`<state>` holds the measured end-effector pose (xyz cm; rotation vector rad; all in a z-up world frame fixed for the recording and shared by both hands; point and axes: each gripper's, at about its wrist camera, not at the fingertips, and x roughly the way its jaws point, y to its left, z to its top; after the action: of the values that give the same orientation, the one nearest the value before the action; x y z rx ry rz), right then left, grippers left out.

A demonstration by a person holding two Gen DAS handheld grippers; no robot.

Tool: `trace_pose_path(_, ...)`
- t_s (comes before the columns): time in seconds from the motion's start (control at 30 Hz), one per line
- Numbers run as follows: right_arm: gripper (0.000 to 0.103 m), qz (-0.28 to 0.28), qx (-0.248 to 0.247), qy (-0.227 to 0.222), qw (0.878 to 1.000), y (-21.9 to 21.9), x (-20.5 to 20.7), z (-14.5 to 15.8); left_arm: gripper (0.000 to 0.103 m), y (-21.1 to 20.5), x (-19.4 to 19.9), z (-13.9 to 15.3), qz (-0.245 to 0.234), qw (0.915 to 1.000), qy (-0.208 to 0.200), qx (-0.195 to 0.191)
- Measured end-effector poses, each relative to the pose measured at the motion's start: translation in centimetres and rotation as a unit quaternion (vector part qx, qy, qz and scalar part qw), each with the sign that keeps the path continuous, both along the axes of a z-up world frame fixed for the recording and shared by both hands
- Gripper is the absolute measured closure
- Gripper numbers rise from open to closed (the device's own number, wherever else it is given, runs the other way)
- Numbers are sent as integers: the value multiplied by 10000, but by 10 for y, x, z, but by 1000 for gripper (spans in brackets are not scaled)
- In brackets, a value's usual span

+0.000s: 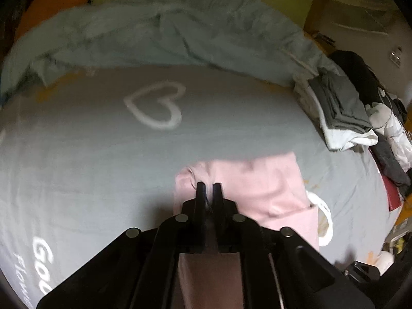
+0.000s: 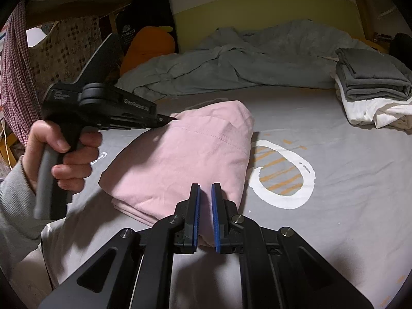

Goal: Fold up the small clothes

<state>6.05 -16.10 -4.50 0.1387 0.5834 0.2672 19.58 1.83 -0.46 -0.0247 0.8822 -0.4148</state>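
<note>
Right now I have the pink garment (image 2: 185,152) lying folded on the grey bedsheet (image 2: 334,206), close in front of me. My left gripper (image 1: 208,186) has its jaws nearly together, and they look to be pinching a fold at the garment's far left corner. My right gripper (image 2: 205,188) sits at the near edge with its jaws drawn close too, pink cloth showing in the narrow gap between the blue pads (image 2: 197,206); I judge it is nipping the near edge.

What worries me: the left grip is only on a thin bit of cloth at the corner, so if I lift or drag, the cloth may slip out and the fold fall open. Pulling the two grippers unevenly could skew the layers, and a long sweep could push the garment into the crumpled duvet (image 2: 257,59).

Counting: one pink garment, two grippers, one hand (image 2: 61,154) in view, one stack of folded clothes (image 2: 373,92) at the right with grey pieces over white, one duvet, one orange cushion (image 2: 149,43).
</note>
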Motion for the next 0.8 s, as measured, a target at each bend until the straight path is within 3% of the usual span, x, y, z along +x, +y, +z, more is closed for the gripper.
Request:
trace_pose_path(0.1,95,-3,32,-10,10000,-2,-2,1,88,11,0,19,197,9994,-268,-4)
trace_pose_path(0.23,94,-41,167,-172,9997,-5,-8,8,87,17,-15,46,-79,9972,-629,-408)
trace_pose_path(0.33,94,-108,197,-340,9992,-6,-4,19,78,2,-19,47,-429,9966,-492,-505)
trace_pose_path(0.4,94,-111,291,-304,9991,-9,1,21,74,-11,-17,36,-627,9959,-171,-623)
trace_pose_path(0.47,94,-64,403,-109,9991,-12,6,13,73,-23,-11,20,-647,9968,164,-450)
trace_pose_path(0.53,95,-61,410,31,9991,-12,8,2,74,-28,-5,1,-357,9989,296,-7)
trace_pose_path(0.67,94,-67,369,-37,9993,-9,6,0,84,-15,-16,0,78,9997,-160,153)
trace_pose_path(0.7,94,-87,368,-42,9993,-10,6,0,78,-11,-23,4,216,9987,-383,274)
trace_pose_path(0.73,94,-168,366,-55,9992,-10,4,1,62,-6,-30,5,306,9973,-551,370)
trace_pose_path(0.8,83,-634,239,-200,9975,-12,-6,5,56,5,-45,10,238,9968,-705,287)
